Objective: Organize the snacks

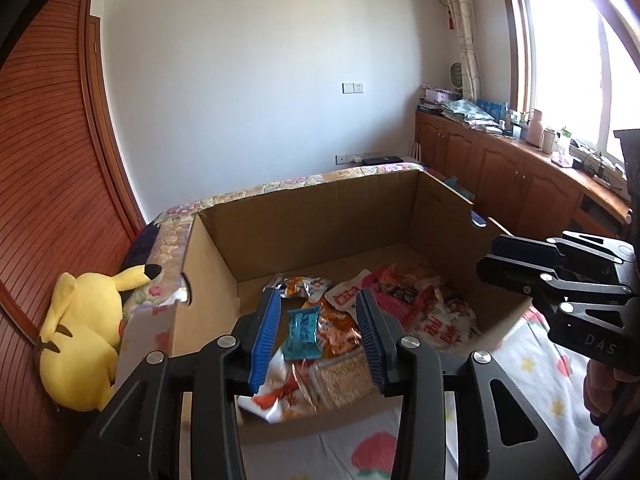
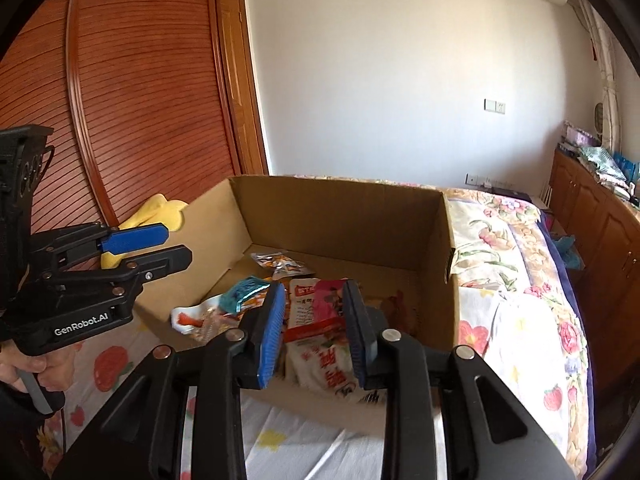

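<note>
snacks [image 1: 360, 320] | lay heaped on the floor of the cardboard box [image 1: 320, 208], at its near end | left gripper [image 1: 316, 332] above the teal packet [image 1: 302, 332], right gripper [image 2: 314, 328] above the white-and-red bag [image 2: 320, 344] | both part-open, empty | equally near

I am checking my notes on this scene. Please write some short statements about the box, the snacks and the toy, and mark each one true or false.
1. The cardboard box stands on a bed with a printed sheet. True.
2. The box is packed with snacks up to its rim. False: the snacks lie in a loose, low pile on its bottom, toward the near side.
3. A teal snack packet lies among the snacks in the box. True.
4. The yellow plush toy sits inside the box. False: it lies outside, beside the box, against the wooden doors.
5. The left tongs clamp the teal packet. False: they are open, holding nothing.
</note>
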